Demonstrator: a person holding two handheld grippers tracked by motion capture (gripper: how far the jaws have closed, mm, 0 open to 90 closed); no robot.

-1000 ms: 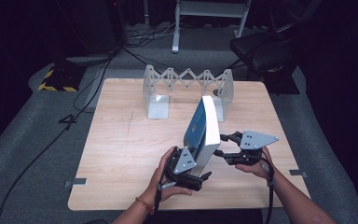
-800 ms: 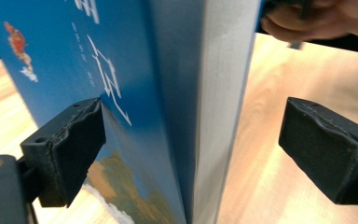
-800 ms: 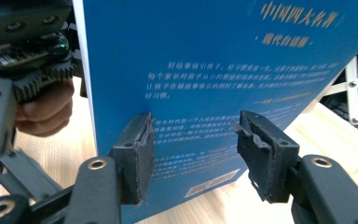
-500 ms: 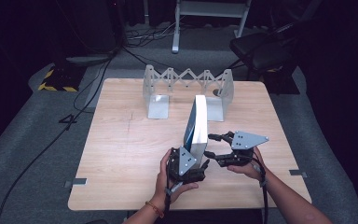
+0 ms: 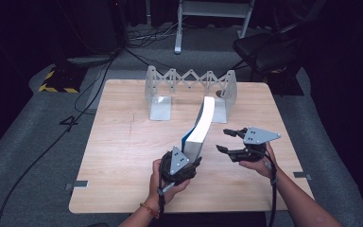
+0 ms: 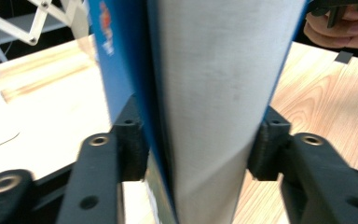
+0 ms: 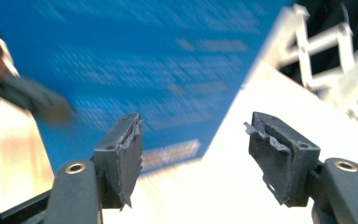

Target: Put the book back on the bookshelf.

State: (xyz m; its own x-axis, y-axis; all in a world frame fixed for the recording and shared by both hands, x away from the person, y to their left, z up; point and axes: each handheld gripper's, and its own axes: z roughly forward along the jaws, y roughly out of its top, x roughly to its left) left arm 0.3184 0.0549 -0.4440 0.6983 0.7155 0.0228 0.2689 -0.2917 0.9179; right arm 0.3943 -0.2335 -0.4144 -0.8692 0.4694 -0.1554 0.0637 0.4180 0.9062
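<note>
While the left hand-held gripper (image 6: 193,154) has just clamped the blue book (image 6: 214,84), the right hand-held gripper (image 7: 196,149) has just opened beside it

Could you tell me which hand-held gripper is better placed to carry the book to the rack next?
Left: the left hand-held gripper clamps the book; the right hand-held gripper is open beside it.

Things around the work
A metal expanding rack (image 5: 191,87) stands at the table's (image 5: 118,142) upper centre; a black chair (image 5: 264,49) upper right.
</note>
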